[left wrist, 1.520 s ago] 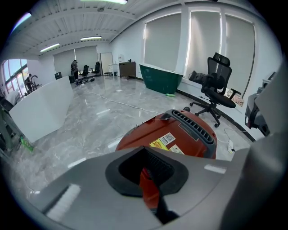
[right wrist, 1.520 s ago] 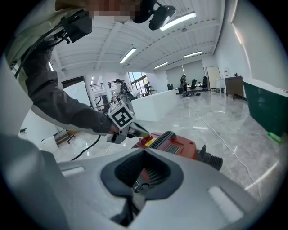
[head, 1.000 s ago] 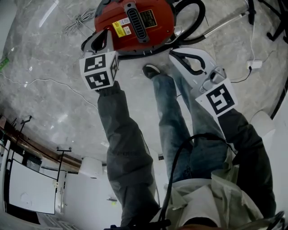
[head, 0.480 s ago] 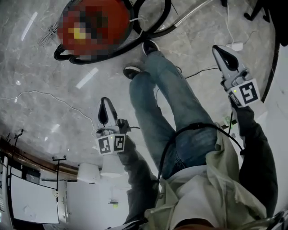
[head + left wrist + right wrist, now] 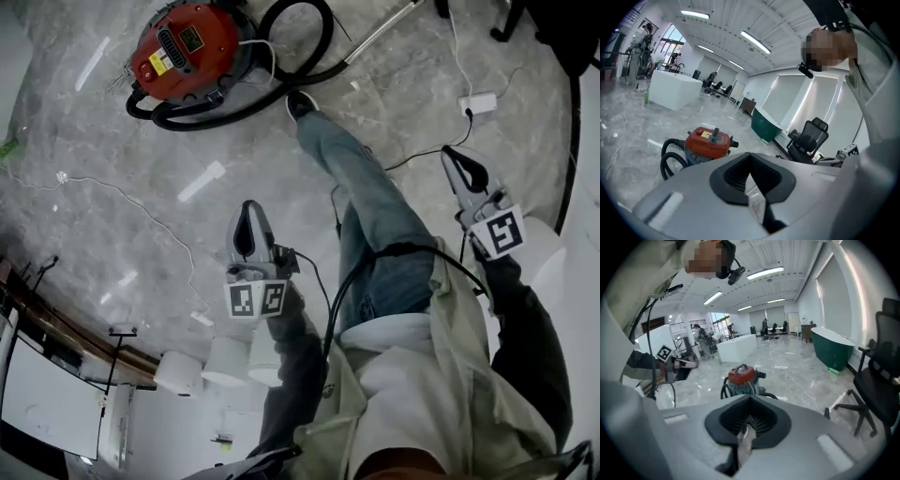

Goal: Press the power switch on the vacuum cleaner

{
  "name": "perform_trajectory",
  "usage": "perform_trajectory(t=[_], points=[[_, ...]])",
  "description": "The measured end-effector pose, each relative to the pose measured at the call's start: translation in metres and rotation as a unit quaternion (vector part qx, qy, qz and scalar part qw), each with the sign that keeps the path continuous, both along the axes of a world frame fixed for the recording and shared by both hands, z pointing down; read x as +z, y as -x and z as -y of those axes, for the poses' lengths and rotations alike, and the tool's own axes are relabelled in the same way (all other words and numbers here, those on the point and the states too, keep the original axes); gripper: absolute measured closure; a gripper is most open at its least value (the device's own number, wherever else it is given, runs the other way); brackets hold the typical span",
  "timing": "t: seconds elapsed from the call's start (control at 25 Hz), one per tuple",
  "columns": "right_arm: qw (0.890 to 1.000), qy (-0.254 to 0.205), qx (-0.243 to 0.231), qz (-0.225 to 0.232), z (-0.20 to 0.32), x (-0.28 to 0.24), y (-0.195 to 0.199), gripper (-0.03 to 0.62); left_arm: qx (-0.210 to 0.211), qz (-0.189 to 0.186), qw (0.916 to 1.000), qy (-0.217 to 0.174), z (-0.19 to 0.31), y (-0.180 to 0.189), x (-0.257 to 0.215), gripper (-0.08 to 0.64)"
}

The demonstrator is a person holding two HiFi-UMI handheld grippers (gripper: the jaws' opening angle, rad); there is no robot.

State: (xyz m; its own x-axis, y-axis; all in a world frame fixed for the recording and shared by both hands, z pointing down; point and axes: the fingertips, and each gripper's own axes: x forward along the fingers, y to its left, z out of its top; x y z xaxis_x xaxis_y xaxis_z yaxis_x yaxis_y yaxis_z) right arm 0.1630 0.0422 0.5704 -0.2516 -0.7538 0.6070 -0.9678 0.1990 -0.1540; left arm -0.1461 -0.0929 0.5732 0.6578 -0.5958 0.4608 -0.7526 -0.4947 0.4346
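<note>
The red vacuum cleaner (image 5: 183, 52) stands on the marble floor at the upper left of the head view, its black hose (image 5: 302, 42) looped beside it. My left gripper (image 5: 246, 208) hangs well short of it, jaws shut and holding nothing. My right gripper (image 5: 453, 155) is out to the right, also shut and empty. The left gripper view shows the vacuum cleaner (image 5: 708, 143) some way off beyond the left gripper (image 5: 750, 157). It also appears as a small vacuum cleaner (image 5: 742, 376) past the right gripper (image 5: 750, 399) in the right gripper view.
The person's legs (image 5: 366, 206) stand between the two grippers. A metal wand (image 5: 384, 28) and a white power adapter (image 5: 478, 103) with cables lie on the floor. A black office chair (image 5: 876, 380) and a green tub (image 5: 832, 350) are at the right.
The left gripper came off the top of the vacuum cleaner and pulled back. The person moved away, so the vacuum cleaner now lies far off at the upper left.
</note>
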Motion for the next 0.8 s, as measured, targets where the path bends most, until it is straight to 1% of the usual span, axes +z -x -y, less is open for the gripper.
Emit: perform_trajectory(t=[0.08,0.16,0.24,0.36,0.44,0.48,0.56,0.64,0.72,0.8], points=[[0.999,-0.018,-0.039,0.003,-0.040,-0.037,0.026,0.592,-0.001,-0.005,1.0000,-0.006,-0.046,-0.010,-0.037,0.565],[0.997,-0.032,-0.076,-0.003,-0.075,-0.064,0.038,0.592,0.003,-0.013,0.9997,-0.022,-0.097,-0.024,-0.074,0.565],[0.994,-0.051,-0.094,-0.007,-0.094,-0.083,0.035,0.592,0.013,-0.018,0.9986,-0.047,-0.138,-0.041,-0.105,0.565],[0.989,-0.094,-0.114,-0.012,-0.112,-0.120,0.031,0.592,0.031,-0.019,0.9954,-0.089,-0.187,-0.059,-0.149,0.565],[0.983,-0.119,-0.137,-0.021,-0.126,-0.145,0.032,0.592,0.021,-0.017,0.9936,-0.110,-0.215,-0.062,-0.171,0.565],[0.979,-0.129,-0.153,-0.026,-0.133,-0.158,0.034,0.592,0.011,-0.018,0.9934,-0.113,-0.229,-0.063,-0.178,0.565],[0.972,-0.147,-0.183,-0.031,-0.147,-0.184,0.038,0.592,-0.009,-0.021,0.9942,-0.105,-0.256,-0.063,-0.189,0.565],[0.967,-0.154,-0.203,-0.019,-0.163,-0.209,0.042,0.592,-0.021,-0.019,0.9944,-0.102,-0.284,-0.067,-0.203,0.565],[0.962,-0.159,-0.221,-0.004,-0.178,-0.227,0.041,0.592,-0.028,-0.009,0.9938,-0.107,-0.308,-0.073,-0.217,0.565],[0.956,-0.171,-0.240,-0.003,-0.194,-0.235,0.038,0.592,-0.040,0.003,0.9930,-0.111,-0.326,-0.076,-0.225,0.565]])
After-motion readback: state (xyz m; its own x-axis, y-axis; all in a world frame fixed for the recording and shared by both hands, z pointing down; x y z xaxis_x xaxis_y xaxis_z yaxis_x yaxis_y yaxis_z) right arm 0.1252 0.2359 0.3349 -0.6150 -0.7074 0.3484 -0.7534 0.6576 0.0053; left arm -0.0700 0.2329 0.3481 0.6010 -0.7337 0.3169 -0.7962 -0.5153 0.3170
